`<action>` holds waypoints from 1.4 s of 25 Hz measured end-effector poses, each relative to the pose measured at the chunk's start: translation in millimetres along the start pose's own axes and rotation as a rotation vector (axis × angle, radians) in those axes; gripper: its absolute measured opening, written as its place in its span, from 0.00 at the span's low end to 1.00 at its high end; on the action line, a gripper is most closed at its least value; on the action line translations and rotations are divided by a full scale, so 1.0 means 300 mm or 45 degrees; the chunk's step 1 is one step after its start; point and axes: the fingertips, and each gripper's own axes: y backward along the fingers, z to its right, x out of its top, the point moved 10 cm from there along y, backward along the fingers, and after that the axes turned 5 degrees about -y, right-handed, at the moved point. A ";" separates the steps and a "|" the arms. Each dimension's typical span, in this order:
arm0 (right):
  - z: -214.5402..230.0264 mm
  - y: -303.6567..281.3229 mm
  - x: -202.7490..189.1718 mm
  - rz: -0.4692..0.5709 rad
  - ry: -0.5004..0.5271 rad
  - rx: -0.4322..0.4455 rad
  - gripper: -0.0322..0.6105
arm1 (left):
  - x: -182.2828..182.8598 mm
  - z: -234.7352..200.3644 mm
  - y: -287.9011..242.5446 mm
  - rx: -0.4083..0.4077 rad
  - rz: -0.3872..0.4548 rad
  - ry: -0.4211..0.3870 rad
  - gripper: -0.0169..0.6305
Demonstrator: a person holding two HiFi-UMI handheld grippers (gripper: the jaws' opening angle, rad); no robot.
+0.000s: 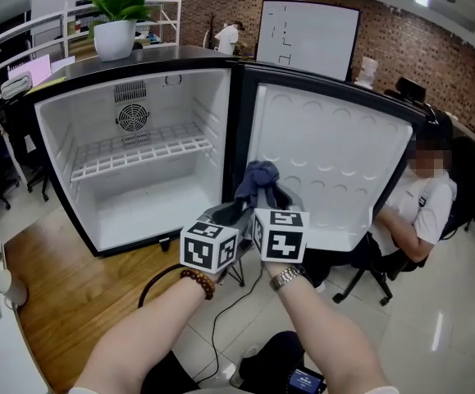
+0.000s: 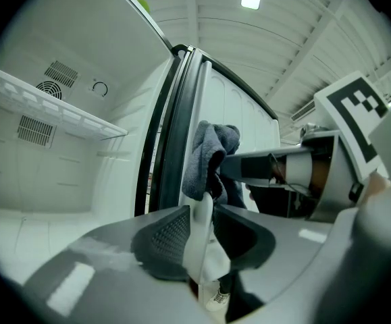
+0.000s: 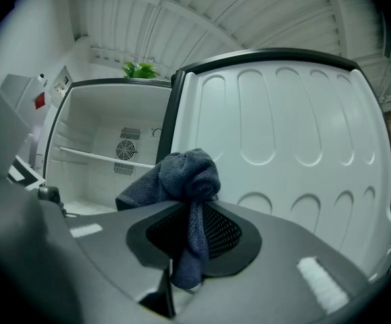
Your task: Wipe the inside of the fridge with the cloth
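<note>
The small fridge [image 1: 139,212] stands open and bare inside, with a white wire shelf [image 1: 139,150] halfway up; its door [image 1: 335,162] is swung out to the right. My right gripper [image 1: 262,197] is shut on a bunched grey-blue cloth [image 1: 258,180], held level in front of the door's hinge edge. In the right gripper view the cloth [image 3: 181,177] bulges above the jaws of that gripper [image 3: 192,218] and a tail hangs between them. My left gripper [image 1: 230,213] sits just left of it, outside the fridge. Its jaws stand slightly apart around nothing [image 2: 200,214]; beyond them hangs the cloth [image 2: 212,154].
A potted plant [image 1: 118,15] stands on top of the fridge. A seated person [image 1: 422,212] is behind the open door at right. A black cable [image 1: 151,281] loops on the floor by the fridge's front corner. Office chairs stand at far left.
</note>
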 end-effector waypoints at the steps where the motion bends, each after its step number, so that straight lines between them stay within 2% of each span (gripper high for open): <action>1: 0.008 0.000 0.000 0.000 0.000 -0.010 0.14 | 0.001 -0.001 0.000 -0.001 0.001 0.001 0.21; 18: 0.248 0.114 -0.029 0.022 -0.009 -0.202 0.14 | 0.000 -0.002 0.001 0.009 0.004 0.012 0.20; 35: 0.556 0.259 -0.071 0.013 -0.081 -0.454 0.14 | -0.005 0.000 0.004 0.028 0.019 0.019 0.18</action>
